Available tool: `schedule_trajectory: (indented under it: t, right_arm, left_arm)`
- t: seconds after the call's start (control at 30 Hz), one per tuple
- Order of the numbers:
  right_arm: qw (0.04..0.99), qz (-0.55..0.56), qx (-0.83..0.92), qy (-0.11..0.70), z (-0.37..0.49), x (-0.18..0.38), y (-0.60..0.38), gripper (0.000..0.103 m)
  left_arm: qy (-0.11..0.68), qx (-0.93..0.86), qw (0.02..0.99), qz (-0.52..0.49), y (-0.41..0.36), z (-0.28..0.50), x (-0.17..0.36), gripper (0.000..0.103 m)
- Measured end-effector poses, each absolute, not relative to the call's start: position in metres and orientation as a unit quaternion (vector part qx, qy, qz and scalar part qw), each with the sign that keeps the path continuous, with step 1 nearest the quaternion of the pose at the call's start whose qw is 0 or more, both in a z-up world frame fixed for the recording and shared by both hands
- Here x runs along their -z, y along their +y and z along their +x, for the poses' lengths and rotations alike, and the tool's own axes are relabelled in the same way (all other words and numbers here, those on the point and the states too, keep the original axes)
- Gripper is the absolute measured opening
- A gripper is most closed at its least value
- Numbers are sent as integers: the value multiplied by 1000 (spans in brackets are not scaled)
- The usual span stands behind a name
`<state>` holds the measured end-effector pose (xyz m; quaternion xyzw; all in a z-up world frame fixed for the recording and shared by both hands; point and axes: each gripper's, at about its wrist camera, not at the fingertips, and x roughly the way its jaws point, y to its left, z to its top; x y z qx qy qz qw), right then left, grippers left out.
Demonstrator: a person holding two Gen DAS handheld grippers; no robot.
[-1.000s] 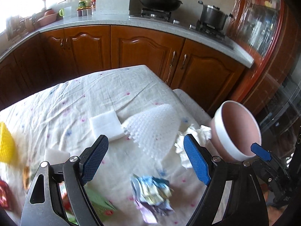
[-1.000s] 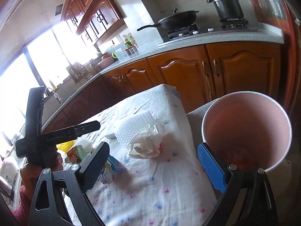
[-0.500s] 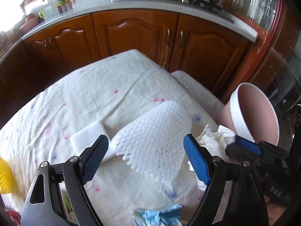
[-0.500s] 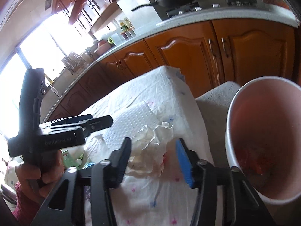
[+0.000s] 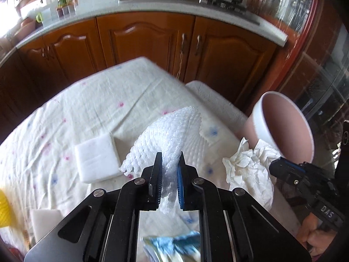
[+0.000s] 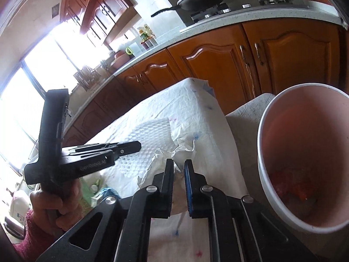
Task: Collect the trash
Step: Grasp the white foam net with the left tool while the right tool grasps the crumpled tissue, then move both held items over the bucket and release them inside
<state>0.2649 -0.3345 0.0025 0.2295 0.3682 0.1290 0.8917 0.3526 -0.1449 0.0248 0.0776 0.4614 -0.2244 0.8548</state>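
My left gripper point(image 5: 169, 175) is shut on a white foam net sleeve point(image 5: 168, 131) and lifts its near edge off the cloth-covered table point(image 5: 87, 109). My right gripper point(image 6: 178, 172) is shut on a crumpled white tissue point(image 6: 174, 155), which also shows in the left wrist view point(image 5: 248, 168). A pink bin point(image 6: 305, 152) with a white rim stands off the table's right edge, with red scraps at its bottom; it also shows in the left wrist view point(image 5: 283, 126). The left gripper appears in the right wrist view point(image 6: 130, 146), over the net sleeve point(image 6: 148, 135).
A folded white foam pad point(image 5: 97, 157) lies left of the net. A blue-and-silver wrapper point(image 5: 174, 244) lies near me. Something yellow point(image 5: 3, 209) sits at the left edge beside a white block point(image 5: 45, 218). Wooden cabinets point(image 5: 152, 43) and a stove counter stand behind.
Both grippers went from open to shut: the left one closed on the foam net and raised it, the right one closed on the crumpled tissue beside the bin.
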Motion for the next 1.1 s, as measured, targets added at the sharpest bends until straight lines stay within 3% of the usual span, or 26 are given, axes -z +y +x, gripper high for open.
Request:
schedule_trajectory:
  t: [0.5,1.1]
  right_arm:
    - [912,237,-111,315,207,-41,-365,10]
    - [923,250,-51,287,158,-46,-419,10]
  left_arm:
    - [431,269,862,-12,-137,287,-61,10]
    - [422,319,848,-22,-180,246,-69,10]
